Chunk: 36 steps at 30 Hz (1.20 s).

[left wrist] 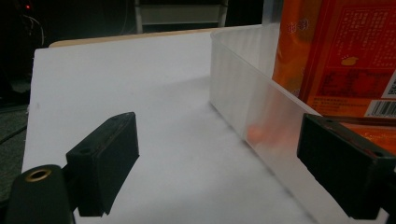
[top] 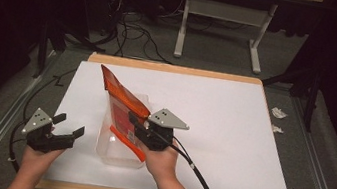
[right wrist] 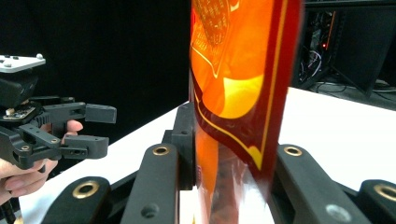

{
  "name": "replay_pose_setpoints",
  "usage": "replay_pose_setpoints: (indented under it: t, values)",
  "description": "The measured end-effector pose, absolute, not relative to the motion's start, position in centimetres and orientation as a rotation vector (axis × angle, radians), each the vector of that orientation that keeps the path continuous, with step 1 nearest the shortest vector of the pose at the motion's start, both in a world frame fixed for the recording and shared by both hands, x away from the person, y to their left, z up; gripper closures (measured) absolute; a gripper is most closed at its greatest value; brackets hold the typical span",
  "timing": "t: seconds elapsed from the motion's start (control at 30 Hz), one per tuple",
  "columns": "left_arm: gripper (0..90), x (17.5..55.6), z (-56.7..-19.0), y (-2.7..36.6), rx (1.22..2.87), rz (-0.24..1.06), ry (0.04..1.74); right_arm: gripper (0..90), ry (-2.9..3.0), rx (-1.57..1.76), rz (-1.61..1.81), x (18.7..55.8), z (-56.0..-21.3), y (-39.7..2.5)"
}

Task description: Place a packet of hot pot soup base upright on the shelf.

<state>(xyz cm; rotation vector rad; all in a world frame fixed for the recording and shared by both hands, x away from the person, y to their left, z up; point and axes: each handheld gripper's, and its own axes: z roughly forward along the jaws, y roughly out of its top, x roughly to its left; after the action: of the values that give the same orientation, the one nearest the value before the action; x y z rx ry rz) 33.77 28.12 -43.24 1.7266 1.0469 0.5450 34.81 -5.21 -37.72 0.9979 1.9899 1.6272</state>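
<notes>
White tabletop [top: 231, 134] carries a clear plastic tub [top: 107, 143] holding a tilted orange packet [top: 122, 105], light, crinkly and slippery, best pinched at its flat edge as the right tool [top: 136, 122] does; left tool [top: 68, 127] spread nearby.

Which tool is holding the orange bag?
The right tool has it, its jaws shut on the orange bag over the clear plastic box. The left tool is open and holds nothing, beside the box.

I'm seeing small print and a barcode on the orange packet [left wrist: 343, 56] beside my left gripper [left wrist: 233, 168], nothing sharp enough for reading.
</notes>
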Motion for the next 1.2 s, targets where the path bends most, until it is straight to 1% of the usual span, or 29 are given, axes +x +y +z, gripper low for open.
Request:
replay_pose_setpoints:
  t: [0.43, 0.67, 0.77, 0.9, 1.13, 1.2]
  values:
    - [13.6, 33.9, -43.3, 28.1, 1.727, 0.537, 1.046, 72.3, 1.977, 1.001, 1.646, 34.8, -38.2, -5.5]
    - [13.8, 33.9, -43.3, 28.0, 1.74, 0.529, 1.04, 72.2, 1.958, 0.987, 1.66, 34.4, -39.1, -6.0]
    - [13.9, 33.9, -43.4, 28.0, 1.746, 0.525, 1.04, 72.1, 1.969, 0.995, 1.646, 34.1, -39.7, -6.3]
    - [14.0, 34.0, -43.5, 27.9, 1.755, 0.522, 1.04, 71.8, 1.978, 1.023, 1.631, 33.4, -41.4, -7.0]
    - [14.0, 34.0, -43.7, 27.7, 1.767, 0.518, 1.036, 69.8, 1.981, 1.056, 1.625, 33.4, -41.8, -7.9]
    - [14.1, 34.0, -43.8, 27.6, 1.766, 0.509, 1.038, 67.2, 2.004, 1.055, 1.615, 33.6, -41.6, -7.9]
